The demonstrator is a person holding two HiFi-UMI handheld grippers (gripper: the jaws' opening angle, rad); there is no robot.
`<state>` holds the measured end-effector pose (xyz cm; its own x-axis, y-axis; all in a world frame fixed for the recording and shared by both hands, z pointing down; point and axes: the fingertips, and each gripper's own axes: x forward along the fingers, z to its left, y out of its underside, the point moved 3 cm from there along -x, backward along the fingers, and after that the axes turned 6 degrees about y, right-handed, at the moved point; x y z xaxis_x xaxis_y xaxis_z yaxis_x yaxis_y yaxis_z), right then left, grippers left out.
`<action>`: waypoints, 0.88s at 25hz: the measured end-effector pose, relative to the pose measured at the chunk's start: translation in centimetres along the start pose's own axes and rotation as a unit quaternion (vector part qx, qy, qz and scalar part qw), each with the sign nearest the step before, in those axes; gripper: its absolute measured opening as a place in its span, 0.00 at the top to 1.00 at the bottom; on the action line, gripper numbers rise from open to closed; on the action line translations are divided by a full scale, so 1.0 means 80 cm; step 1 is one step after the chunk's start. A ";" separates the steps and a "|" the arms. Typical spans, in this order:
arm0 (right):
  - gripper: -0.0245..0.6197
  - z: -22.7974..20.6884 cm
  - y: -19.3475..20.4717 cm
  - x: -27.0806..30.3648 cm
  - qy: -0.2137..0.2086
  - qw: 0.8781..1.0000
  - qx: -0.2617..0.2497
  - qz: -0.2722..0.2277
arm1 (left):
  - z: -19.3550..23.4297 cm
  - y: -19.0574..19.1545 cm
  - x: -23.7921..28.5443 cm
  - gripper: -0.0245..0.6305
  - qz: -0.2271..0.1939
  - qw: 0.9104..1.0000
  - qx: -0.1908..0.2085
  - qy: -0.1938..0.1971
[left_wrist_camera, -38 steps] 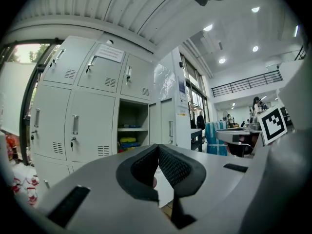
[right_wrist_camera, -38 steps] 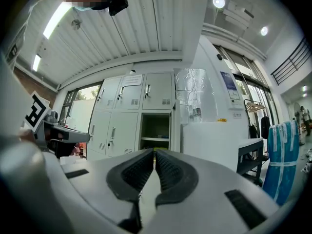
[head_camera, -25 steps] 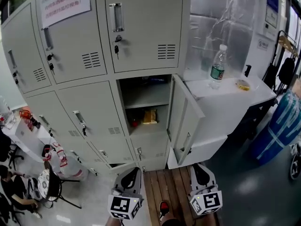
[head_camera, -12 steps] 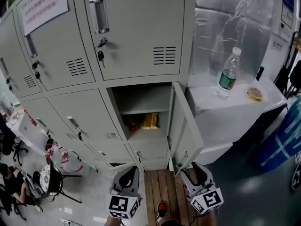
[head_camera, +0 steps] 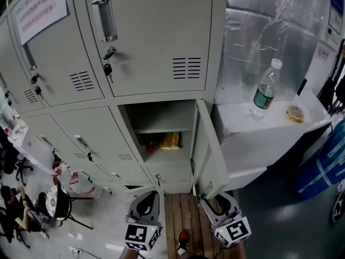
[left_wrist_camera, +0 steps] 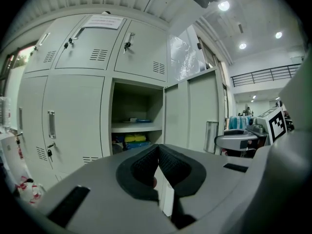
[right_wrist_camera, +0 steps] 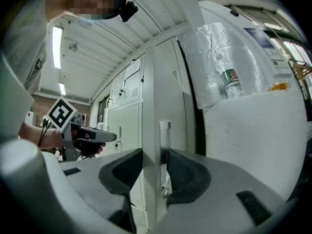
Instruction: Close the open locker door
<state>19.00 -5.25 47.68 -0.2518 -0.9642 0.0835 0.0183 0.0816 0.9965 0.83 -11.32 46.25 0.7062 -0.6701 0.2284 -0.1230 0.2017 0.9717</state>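
Open locker (head_camera: 161,112) sits under the top-right one, at the bank's right end. Pack (head_camera: 170,140) inside, below its shelf (head_camera: 164,129). Door (head_camera: 209,144) swung out right, toward the counter (head_camera: 242,115) beside the bank. Bottle (head_camera: 264,90) on counter. Planks (head_camera: 186,215) on floor before the locker. Chair (head_camera: 59,209) far left.

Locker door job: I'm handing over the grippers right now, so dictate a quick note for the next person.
Left gripper: fingers shut, empty, touching nothing.
Right gripper: fingers have just been closing and sit against both faces of the locker door at its free edge, low down.
Door: swung wide, roughly square to the open compartment, which holds a yellow pack.
Done: door edge taken.
Left to do: swing the door shut until flush, then release.
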 end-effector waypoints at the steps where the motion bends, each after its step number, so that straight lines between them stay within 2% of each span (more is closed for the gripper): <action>1: 0.71 0.001 0.000 0.001 -0.004 1.000 -0.002 0.000 | 0.001 0.000 -0.001 0.93 0.001 1.000 -0.001 -0.003; 13: 0.73 0.046 -0.004 0.031 -0.090 0.996 -0.011 0.002 | 0.029 -0.007 -0.015 0.93 -0.005 0.999 -0.005 -0.047; 22: 0.74 0.082 -0.007 0.066 -0.118 0.993 -0.012 -0.004 | 0.062 -0.011 -0.031 0.93 -0.011 0.996 -0.009 -0.088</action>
<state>11.29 -8.74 47.57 -0.4723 -0.8782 0.0748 0.0369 0.0651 0.9972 -4.29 -13.37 45.12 0.5751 -0.7891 0.2157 -0.0955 0.1971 0.9757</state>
